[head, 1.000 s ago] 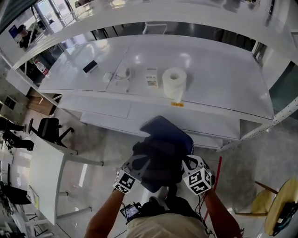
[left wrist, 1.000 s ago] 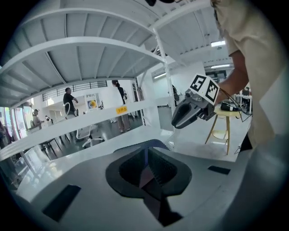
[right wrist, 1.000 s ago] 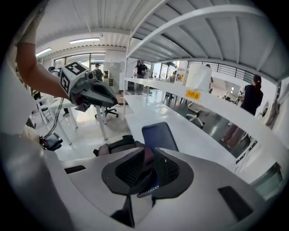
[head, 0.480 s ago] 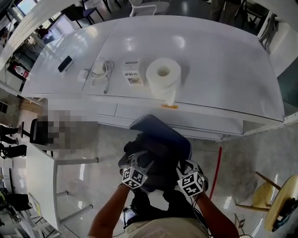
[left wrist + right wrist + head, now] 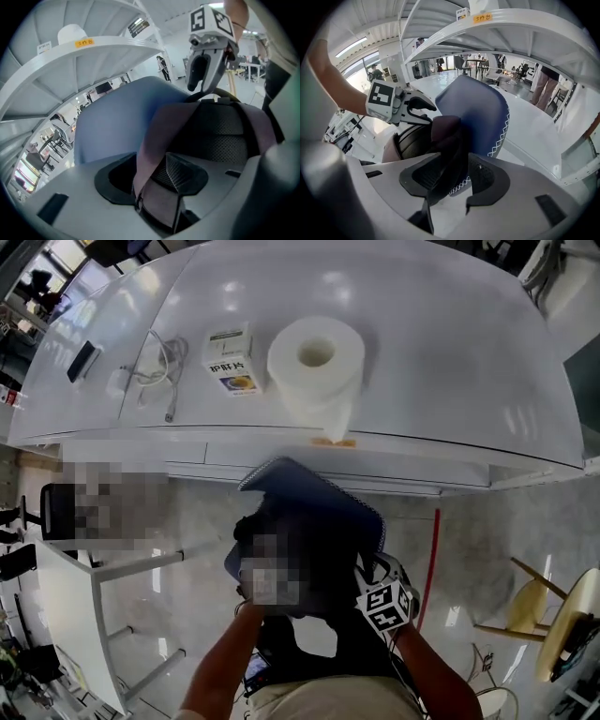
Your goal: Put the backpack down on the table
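A dark blue and black backpack (image 5: 314, 526) hangs in front of the white table (image 5: 450, 362), below its front edge, its blue panel (image 5: 112, 122) facing the table. My left gripper (image 5: 151, 180) sits at its left side, under a mosaic patch in the head view. A grey shoulder strap (image 5: 154, 140) runs loosely between its pads. My right gripper (image 5: 367, 576) is at the pack's right side, with a black strap (image 5: 449, 159) between its spread pads. Both pairs of jaws have just been opening and stand open around the straps.
On the table lie a toilet paper roll (image 5: 317, 360), a small box (image 5: 231, 362), a white cable (image 5: 161, 367) and a phone (image 5: 82, 360). A shelf runs under the tabletop. A red rod (image 5: 431, 559) stands at the right, a yellow stool (image 5: 562, 615) beyond it, a white side table (image 5: 84, 615) at the left.
Both grippers and the backpack have sunk lower in front of the table. The table has come closer and larger in the head view.
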Demonstrator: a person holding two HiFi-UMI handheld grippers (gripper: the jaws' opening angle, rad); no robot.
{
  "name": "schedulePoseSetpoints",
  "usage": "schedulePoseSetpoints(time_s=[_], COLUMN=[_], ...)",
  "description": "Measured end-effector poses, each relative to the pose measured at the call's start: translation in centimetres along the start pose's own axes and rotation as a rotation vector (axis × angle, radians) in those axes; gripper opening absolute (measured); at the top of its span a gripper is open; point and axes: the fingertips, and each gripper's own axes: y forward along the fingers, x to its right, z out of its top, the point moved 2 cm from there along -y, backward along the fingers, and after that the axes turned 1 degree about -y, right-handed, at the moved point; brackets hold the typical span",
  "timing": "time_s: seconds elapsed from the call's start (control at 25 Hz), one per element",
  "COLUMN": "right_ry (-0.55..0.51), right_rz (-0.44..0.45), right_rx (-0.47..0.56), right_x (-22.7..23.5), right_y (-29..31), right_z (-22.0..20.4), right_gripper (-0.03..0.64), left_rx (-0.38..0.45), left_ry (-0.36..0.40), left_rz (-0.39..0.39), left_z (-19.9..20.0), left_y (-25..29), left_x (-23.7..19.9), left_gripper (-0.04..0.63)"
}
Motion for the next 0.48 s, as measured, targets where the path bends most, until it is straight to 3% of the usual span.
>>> schedulePoseSetpoints(time_s=[0.24,0.48], right_ry=[0.029,-0.001], right_rz=[-0.019,-0.067], right_rx=[-0.011,-0.018], right_x=[0.2,1.0], right_y=[1.6,3.1], right_z=[-0.4,-0.5], right_gripper=[0.161,0.131], left_rx=[0.034,0.045], left_ry=[0.053,-0.071], left_rz=[-0.042,0.012], left_z=[-0.3,-0.3], left_y=[1.1,2.9], left_x=[0.4,-0.4], left_gripper=[0.183,0.183])
